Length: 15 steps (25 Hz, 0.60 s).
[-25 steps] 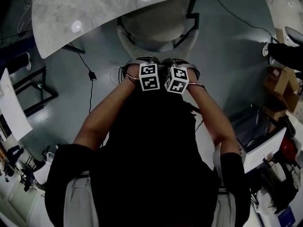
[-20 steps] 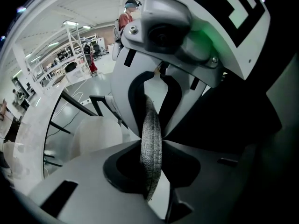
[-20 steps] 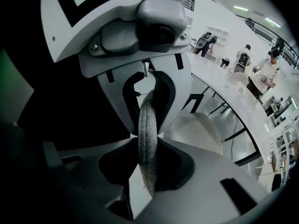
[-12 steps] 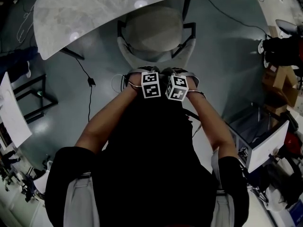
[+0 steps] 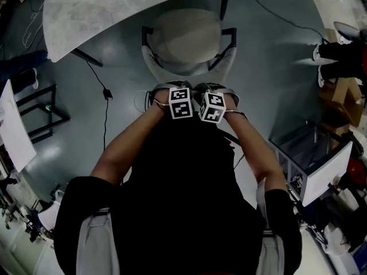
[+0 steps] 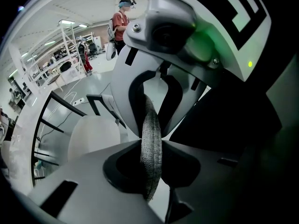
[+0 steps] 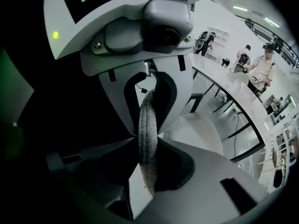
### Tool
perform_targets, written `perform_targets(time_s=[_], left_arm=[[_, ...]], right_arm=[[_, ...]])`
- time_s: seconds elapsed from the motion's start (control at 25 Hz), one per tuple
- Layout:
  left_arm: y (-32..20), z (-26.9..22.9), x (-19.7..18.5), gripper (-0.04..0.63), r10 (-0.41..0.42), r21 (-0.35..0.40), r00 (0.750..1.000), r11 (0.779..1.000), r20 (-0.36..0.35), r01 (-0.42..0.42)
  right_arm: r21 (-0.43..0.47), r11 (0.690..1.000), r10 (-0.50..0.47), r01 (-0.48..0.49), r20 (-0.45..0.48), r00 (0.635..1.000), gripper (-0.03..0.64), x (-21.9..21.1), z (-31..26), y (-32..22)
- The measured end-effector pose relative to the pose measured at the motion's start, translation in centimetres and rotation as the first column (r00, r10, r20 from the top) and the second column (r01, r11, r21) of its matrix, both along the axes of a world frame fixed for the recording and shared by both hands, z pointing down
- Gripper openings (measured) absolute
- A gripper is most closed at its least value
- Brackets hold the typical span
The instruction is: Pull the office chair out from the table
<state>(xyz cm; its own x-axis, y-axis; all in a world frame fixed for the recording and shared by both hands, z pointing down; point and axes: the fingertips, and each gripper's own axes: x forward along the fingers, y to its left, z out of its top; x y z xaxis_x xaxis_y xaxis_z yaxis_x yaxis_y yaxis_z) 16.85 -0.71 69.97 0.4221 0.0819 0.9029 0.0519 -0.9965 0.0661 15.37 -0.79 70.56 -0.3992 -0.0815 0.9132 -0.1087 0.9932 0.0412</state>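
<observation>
Grey office chair (image 5: 186, 39), round pale seat, black armrests (image 5: 230, 38)

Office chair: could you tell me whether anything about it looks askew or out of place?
Nothing stands out: the office chair stands upright by the table, with the left gripper and right gripper clamped on its backrest.

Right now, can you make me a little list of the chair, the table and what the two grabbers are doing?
chair: office chair, pale seat showing just out from the table edge
table: table, pale marbled top, beyond the chair
left gripper: shut on the fabric backrest edge
right gripper: shut on the same edge, close beside the left one
floor: grey, with a black cable left of the chair
</observation>
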Motion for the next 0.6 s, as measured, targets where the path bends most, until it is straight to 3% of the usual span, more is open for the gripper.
perform_targets(time_s=[0.6], left_arm=[[8.9,0.2,-0.2,0.091,-0.036,-0.009,0.999,0.999,0.008,0.036]], right_arm=[[-0.010,1.000,-0.028,0.028,0.006,1.000,0.087,-0.2,0.1,8.9]])
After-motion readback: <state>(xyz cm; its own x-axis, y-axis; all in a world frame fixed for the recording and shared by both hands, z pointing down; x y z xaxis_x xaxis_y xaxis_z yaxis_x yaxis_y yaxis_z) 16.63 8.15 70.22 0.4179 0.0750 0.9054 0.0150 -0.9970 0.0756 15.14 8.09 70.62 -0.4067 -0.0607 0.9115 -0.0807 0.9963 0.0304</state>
